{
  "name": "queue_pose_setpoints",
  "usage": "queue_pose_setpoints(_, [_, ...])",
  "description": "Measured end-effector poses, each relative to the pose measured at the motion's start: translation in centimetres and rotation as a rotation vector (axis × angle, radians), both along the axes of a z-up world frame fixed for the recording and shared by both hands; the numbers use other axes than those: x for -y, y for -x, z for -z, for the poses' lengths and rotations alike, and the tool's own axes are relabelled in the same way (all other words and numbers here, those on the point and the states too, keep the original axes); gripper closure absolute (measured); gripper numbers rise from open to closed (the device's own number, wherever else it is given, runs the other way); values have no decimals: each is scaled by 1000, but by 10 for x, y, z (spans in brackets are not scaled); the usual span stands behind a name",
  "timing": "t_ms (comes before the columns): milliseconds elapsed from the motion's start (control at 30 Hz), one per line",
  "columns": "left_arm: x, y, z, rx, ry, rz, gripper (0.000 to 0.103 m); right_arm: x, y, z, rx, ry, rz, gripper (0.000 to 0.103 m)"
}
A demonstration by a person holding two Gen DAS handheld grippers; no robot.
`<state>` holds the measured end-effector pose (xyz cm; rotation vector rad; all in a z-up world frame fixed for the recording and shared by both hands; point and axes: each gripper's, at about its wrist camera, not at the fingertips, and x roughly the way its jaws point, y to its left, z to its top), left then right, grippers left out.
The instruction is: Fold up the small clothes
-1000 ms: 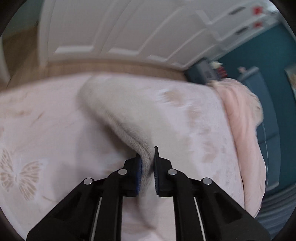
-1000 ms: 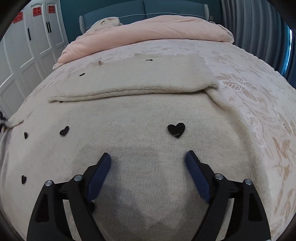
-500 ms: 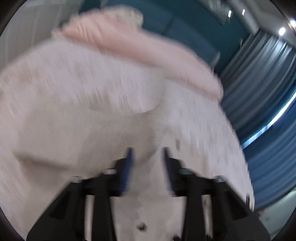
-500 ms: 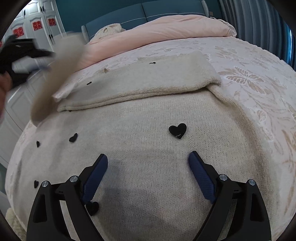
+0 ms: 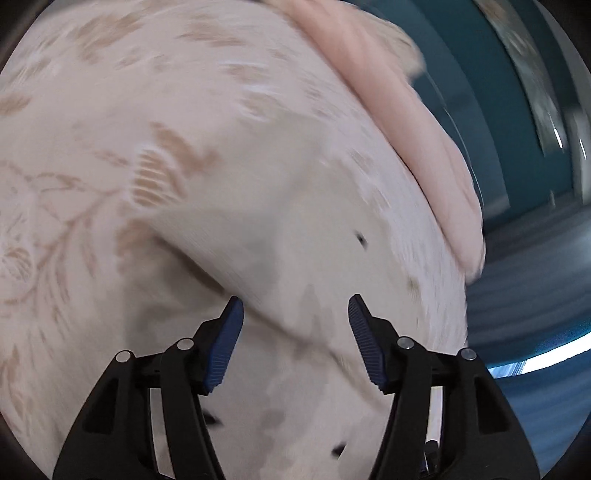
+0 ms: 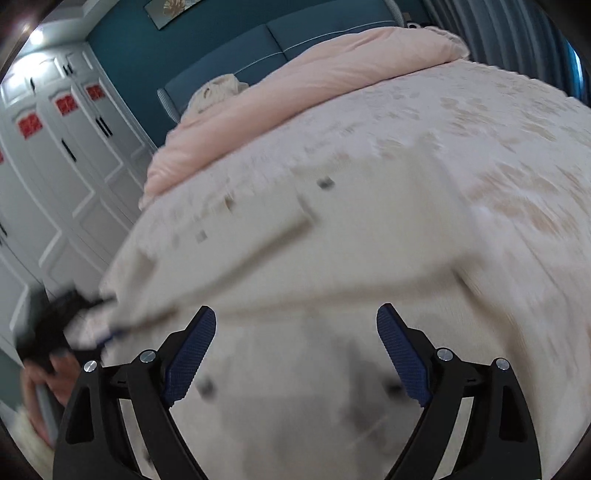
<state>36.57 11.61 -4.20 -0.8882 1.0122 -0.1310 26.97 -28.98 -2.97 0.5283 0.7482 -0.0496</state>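
A cream knitted sweater with small black hearts (image 6: 332, 258) lies spread on the bed, both sleeves folded across its body. In the left wrist view the sweater (image 5: 295, 229) lies under and ahead of my left gripper (image 5: 295, 317), which is open and empty just above the folded sleeve. My right gripper (image 6: 295, 325) is open and empty above the sweater's lower part. The left gripper (image 6: 74, 310) also shows blurred at the left edge of the right wrist view, by the sweater's edge. Both views are motion-blurred.
The bedspread (image 5: 74, 184) is pale pink with a tan floral pattern. A folded pink duvet (image 6: 314, 85) lies at the bed's head against a teal headboard (image 6: 229, 55). White wardrobe doors (image 6: 55, 166) stand to the left. Grey curtains (image 6: 517, 33) hang at the right.
My left gripper carried the sleeve across onto the sweater's body, let it go and opened. My right gripper stayed open and lifted slightly.
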Motion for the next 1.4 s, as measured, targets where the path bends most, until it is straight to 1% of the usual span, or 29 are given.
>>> queue_pose_setpoints(133, [-30, -3, 24, -54, 130, -161, 48, 4, -75, 9, -95, -64, 4, 17])
queue_pose_setpoints(167, [-36, -1, 31, -60, 178, -196, 53, 6, -93, 16, -122, -82, 23, 18])
queue_pose_setpoints(200, [-36, 0, 32, -59, 185, -210, 56, 9, -104, 22, -145, -102, 42, 31])
queue_pose_setpoints(233, [-34, -1, 30, -56, 170, -211, 60, 10, -115, 30, -173, -125, 67, 54])
queue_pose_setpoints(300, [-27, -2, 26, -36, 96, -201, 83, 9, -131, 42, -208, -173, 65, 94])
queue_pose_setpoints(333, [-26, -4, 19, -10, 51, -195, 89, 8, -138, 42, -226, -193, 55, 95])
queue_pose_setpoints(400, [-28, -5, -4, 83, -35, -187, 92, 5, -131, 6, -62, -232, 39, 96])
queue_pose_setpoints(433, [-26, -8, -13, 114, -64, -177, 91, 3, -124, -18, 23, -218, 19, 96])
queue_pose_setpoints(467, [-23, -13, -18, 132, -99, -158, 91, -1, -108, -47, 127, -175, -4, 96])
queue_pose_setpoints(500, [-19, -16, -20, 133, -121, -134, 91, -2, -92, -67, 204, -107, -9, 96])
queue_pose_setpoints(533, [-15, -22, -17, 126, -137, -101, 91, -2, -82, -74, 234, -57, -2, 97])
queue_pose_setpoints(567, [-7, -27, -10, 106, -165, -60, 91, 1, -73, -68, 222, 19, 23, 96])
queue_pose_setpoints(600, [0, -31, -3, 87, -193, -50, 91, 4, -73, -52, 156, 55, 28, 96])
queue_pose_setpoints(633, [4, -29, 6, 59, -227, -45, 91, 10, -83, -11, -11, 85, 22, 97])
queue_pose_setpoints(667, [9, -30, 18, 13, -249, -42, 92, 14, -90, 17, -133, 101, 23, 97])
queue_pose_setpoints(700, [9, -25, 25, -7, -243, -47, 93, 18, -91, 40, -225, 97, 25, 97])
queue_pose_setpoints(733, [8, -22, 29, -8, -233, -61, 93, 22, -83, 43, -191, 52, 33, 97])
queue_pose_setpoints(767, [8, -18, 29, 7, -244, -64, 93, 25, -73, 29, -109, 4, 44, 97])
queue_pose_setpoints(833, [8, -14, 28, 17, -281, -46, 92, 30, -64, 11, -13, -55, 53, 97])
queue_pose_setpoints(867, [9, -14, 28, 19, -297, -39, 91, 32, -66, 12, -14, -39, 56, 97])
queue_pose_setpoints(900, [13, -16, 30, 17, -311, -35, 91, 33, -73, 23, -74, -11, 48, 97])
queue_pose_setpoints(967, [16, -15, 28, 17, -330, -34, 91, 38, -83, 55, -208, -5, 23, 98])
queue_pose_setpoints(1000, [16, -14, 28, 16, -336, -34, 91, 42, -78, 53, -168, -28, 31, 97])
queue_pose_setpoints(1100, [14, -13, 30, 32, -339, -24, 91, 43, -66, 29, -116, -55, 51, 93])
queue_pose_setpoints(1133, [15, -13, 32, 45, -342, -18, 91, 42, -62, 25, -116, -44, 68, 91])
queue_pose_setpoints(1167, [16, -12, 33, 63, -348, -13, 91, 41, -55, 15, -118, 1, 104, 88])
queue_pose_setpoints(1267, [19, -8, 34, 101, -376, -6, 91, 37, -42, -17, -10, 78, 137, 86])
queue_pose_setpoints(1333, [22, -8, 34, 113, -396, -6, 91, 33, -50, -26, 26, 111, 99, 86])
queue_pose_setpoints(1400, [24, -7, 34, 121, -412, -5, 91, 19, -77, -19, -17, 192, 17, 85])
